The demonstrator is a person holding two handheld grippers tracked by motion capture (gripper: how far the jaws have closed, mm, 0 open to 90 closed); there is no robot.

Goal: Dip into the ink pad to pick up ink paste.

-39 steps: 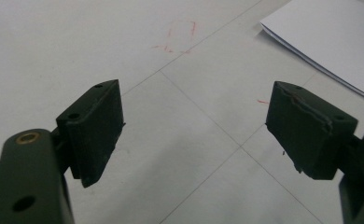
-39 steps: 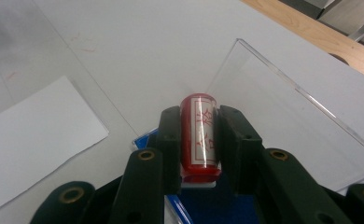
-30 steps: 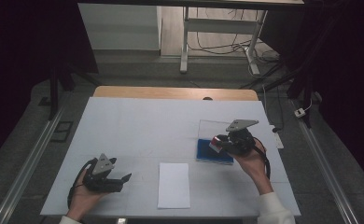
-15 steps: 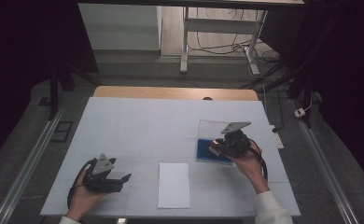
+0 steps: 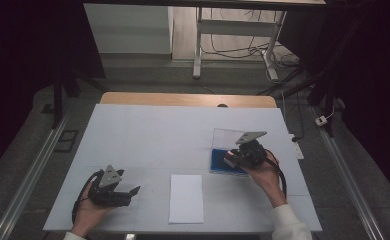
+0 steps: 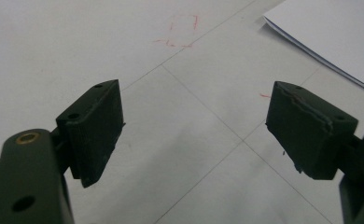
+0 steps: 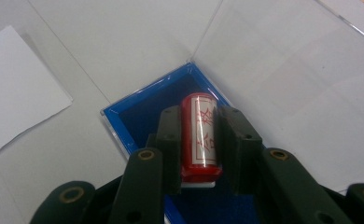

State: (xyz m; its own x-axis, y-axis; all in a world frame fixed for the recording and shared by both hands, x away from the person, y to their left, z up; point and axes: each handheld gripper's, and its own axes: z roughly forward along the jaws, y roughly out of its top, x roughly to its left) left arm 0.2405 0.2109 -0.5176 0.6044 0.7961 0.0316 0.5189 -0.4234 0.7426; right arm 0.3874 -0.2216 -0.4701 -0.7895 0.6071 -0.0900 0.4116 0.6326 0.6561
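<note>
**Red stamp gripped over the blue box**

The right gripper (image 7: 196,140) has its 2 jaws clamped on a red stamp (image 7: 199,135), a small cylinder with white star-like markings, squeezed from both sides. It hangs just above the blue box (image 7: 138,112), whose clear lid (image 7: 283,74) lies folded open at 1 o'clock from the stamp in the right gripper view. Whether the stamp's lower end touches the blue lining, I cannot tell.

From the high view, the right gripper (image 5: 238,156) sits over the near edge of the box (image 5: 220,161), at about 3 o'clock on the table (image 5: 148,135). The sheet of paper (image 5: 186,197) lies at 6 o'clock, between the 2 hands and well apart from the box.

The left gripper (image 5: 130,191) rests low at 7 o'clock, and its jaws stand wide with nothing but bare table between them; the corner of the paper (image 6: 329,37) shows at 2 o'clock in the left gripper view.

My read: this is the pick-up step, stamp in hand at the box. The next move likely calls for a clean lift clear of the box wall, then a carry toward the paper, keeping the stamp upright. The left gripper is well placed to steady the sheet.
</note>
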